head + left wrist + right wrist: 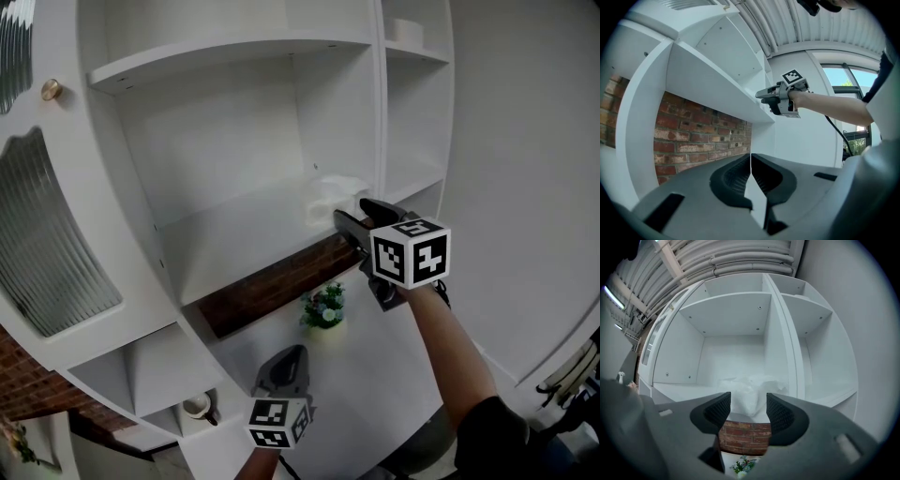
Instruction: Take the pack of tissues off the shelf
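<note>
Right gripper view: the pack of tissues (749, 391) is seen on the shelf (679, 391), just past the spread right gripper (748, 409). Below the shelf, the left gripper (751, 164) is pressed together.

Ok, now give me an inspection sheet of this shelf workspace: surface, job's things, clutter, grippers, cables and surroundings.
Surface: white shelf board, holding only the pack.
Job's things: pack of tissues lying at the shelf's right end, near the divider.
Clutter: small flower plant on the white surface below; cup in a lower cubby.
Grippers: right gripper open, pack ahead of its jaws, not gripped; left gripper shut, empty, held low.
Cables: black cable hanging below the right arm.
Surroundings: brick wall under the shelf; ribbed glass door at left.
</note>
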`<state>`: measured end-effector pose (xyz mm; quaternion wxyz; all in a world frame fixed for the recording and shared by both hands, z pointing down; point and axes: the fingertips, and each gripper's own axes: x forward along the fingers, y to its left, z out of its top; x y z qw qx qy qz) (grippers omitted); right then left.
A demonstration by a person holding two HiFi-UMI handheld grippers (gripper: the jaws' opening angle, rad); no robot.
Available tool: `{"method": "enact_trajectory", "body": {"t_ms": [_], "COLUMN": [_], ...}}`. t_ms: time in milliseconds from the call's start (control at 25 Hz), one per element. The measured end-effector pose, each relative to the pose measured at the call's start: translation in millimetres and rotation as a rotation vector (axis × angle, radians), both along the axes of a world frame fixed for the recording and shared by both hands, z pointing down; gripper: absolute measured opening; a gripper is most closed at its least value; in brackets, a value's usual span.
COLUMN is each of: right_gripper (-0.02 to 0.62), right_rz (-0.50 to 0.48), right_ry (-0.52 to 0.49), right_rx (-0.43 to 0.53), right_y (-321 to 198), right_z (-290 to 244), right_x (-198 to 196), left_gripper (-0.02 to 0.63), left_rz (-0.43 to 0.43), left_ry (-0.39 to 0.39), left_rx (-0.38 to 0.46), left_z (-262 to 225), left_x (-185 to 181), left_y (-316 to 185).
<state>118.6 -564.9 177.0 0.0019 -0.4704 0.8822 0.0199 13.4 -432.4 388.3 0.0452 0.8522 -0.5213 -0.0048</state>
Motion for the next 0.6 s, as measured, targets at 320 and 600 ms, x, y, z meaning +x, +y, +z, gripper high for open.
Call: {"method": "enact_trajectory", "body": {"t_ms": [320,600], "right_gripper": [0.229,0.168], "right_rz": [-0.037,-0.053], "right_ry": [0.018,0.028], "right_rx": [-0.01,-0.015], "right_y": [-7.9,-9.3], "right_z": [3.5,7.0], "right_x": [-6.5,-12.2], "left_gripper": [0.012,0.012], "left_rz": [-0.017,-0.024], "left_ry": [-0.007,-0.002], "left_rx": [-0.005,-0.014], "left_z": [7.7,12.3], "left_x": [-11.1,-15.7], "left_y": [-2.3,-0.8]}}
